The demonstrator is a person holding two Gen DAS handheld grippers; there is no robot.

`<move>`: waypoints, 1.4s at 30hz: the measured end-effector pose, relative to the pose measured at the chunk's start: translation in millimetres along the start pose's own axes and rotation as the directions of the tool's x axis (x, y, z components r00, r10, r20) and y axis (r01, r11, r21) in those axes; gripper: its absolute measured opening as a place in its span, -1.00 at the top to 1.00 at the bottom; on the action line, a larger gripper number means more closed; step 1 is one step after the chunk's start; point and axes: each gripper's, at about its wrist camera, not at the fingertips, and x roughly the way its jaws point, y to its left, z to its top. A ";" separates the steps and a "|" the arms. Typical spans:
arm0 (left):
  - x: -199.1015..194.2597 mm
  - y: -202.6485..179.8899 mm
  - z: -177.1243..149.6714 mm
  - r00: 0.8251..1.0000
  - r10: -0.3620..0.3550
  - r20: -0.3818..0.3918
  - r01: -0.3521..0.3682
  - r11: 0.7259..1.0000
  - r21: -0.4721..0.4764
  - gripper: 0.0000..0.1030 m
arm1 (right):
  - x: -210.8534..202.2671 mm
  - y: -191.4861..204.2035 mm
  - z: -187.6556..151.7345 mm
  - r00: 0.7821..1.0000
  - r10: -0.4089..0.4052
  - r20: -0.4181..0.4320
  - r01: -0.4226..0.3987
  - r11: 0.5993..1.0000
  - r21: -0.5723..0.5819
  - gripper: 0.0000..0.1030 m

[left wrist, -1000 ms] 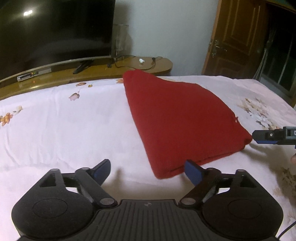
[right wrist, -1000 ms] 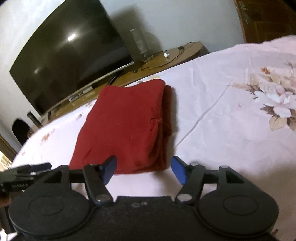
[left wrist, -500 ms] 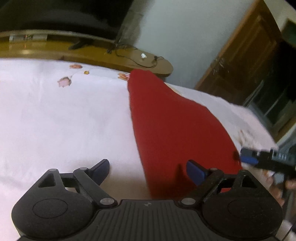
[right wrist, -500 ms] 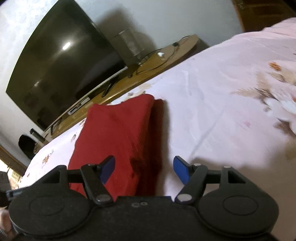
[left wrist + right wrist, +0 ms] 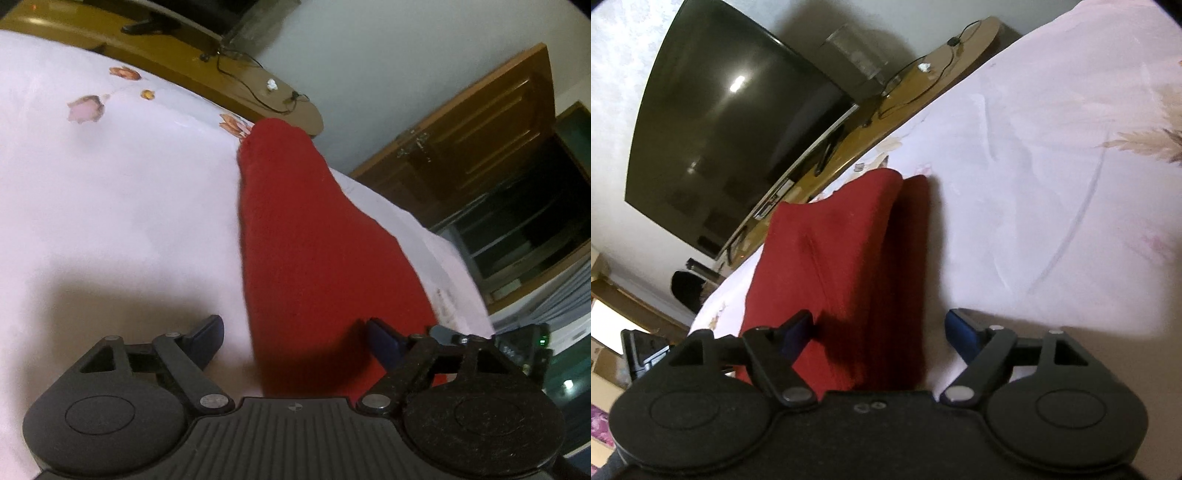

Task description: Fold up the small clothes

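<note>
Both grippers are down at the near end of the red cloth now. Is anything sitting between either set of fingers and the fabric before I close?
Nothing visible does. The left gripper is open with the near left edge of the red cloth between its fingers. The right gripper is open astride the cloth's layered right edge. Only the floral bedsheet lies around it.

Garment between both sets of jaws, on the bed

My left gripper (image 5: 293,334) straddles the near left edge of the folded red knit garment (image 5: 317,243), my right gripper (image 5: 879,326) its near right edge; it lies on the white flowered bedsheet (image 5: 110,206). Beyond my jaws, the long wooden TV stand (image 5: 908,86) carries the black flat television (image 5: 731,122).
</note>
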 end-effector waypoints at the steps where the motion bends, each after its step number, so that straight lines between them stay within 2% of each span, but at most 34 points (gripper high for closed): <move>1: 4.2 -0.4 2.3 1.000 -0.012 -0.010 0.012 1.000 -0.001 -0.62 | 1.9 0.8 1.8 1.000 0.006 -0.009 -0.007 1.000 -0.009 -0.53; 4: 17.4 0.4 3.7 0.992 -0.108 -0.059 0.106 0.994 -0.039 -0.62 | 9.5 12.0 2.7 0.999 0.001 -0.036 -0.004 0.996 -0.089 -0.53; 7: 22.3 -4.6 1.8 0.993 -0.104 -0.062 0.104 0.995 -0.006 -0.61 | 13.4 22.0 -0.2 0.998 0.016 -0.059 -0.024 0.991 -0.135 -0.53; 10: 18.8 -0.3 0.2 0.993 -0.098 -0.059 0.097 0.995 -0.016 -0.33 | 6.7 18.7 -3.4 0.995 0.051 -0.087 -0.062 0.990 -0.127 -0.41; 12: 16.9 8.3 1.2 0.992 -0.116 -0.055 0.113 0.992 -0.046 -0.26 | 0.0 11.6 -4.6 0.992 0.077 -0.102 -0.087 0.991 -0.104 -0.32; 13: 17.9 10.3 2.3 0.991 -0.121 -0.055 0.117 0.991 -0.058 -0.25 | -3.4 6.5 -4.9 0.991 0.087 -0.104 -0.096 0.992 -0.088 -0.21; 14: 18.9 9.2 2.4 0.992 -0.117 -0.052 0.114 0.992 -0.055 -0.26 | -6.1 0.6 -5.2 0.990 0.096 -0.102 -0.103 0.993 -0.062 -0.14; 18: 26.6 1.3 5.1 0.994 -0.104 -0.046 0.102 0.994 -0.044 -0.27 | 1.7 -10.0 3.6 0.986 0.143 -0.089 -0.142 0.990 0.020 -0.16; 24: 25.2 4.2 7.7 0.993 -0.106 -0.058 0.104 0.994 -0.041 -0.27 | 15.4 -6.6 9.0 0.981 0.177 -0.083 -0.175 0.984 0.031 -0.16; 28: 25.4 4.8 6.9 0.993 -0.103 -0.051 0.102 0.994 -0.031 -0.27 | 7.3 -16.8 6.5 0.977 0.196 -0.084 -0.192 0.980 0.049 0.03; 35: 30.3 -15.0 7.4 0.999 -0.028 -0.029 0.029 0.999 0.034 -0.26 | 18.2 -3.9 8.5 0.987 0.147 -0.067 -0.147 0.989 0.006 0.12; 38: 28.3 -18.9 6.8 1.000 -0.003 -0.017 0.004 0.998 0.059 -0.03 | 18.4 2.7 6.0 0.991 0.122 -0.050 -0.123 0.992 -0.024 0.27; 42: 17.9 -30.9 6.0 1.000 0.012 0.018 -0.014 0.994 0.105 0.13 | 14.7 15.5 3.6 0.994 0.106 -0.022 -0.107 0.992 -0.065 0.36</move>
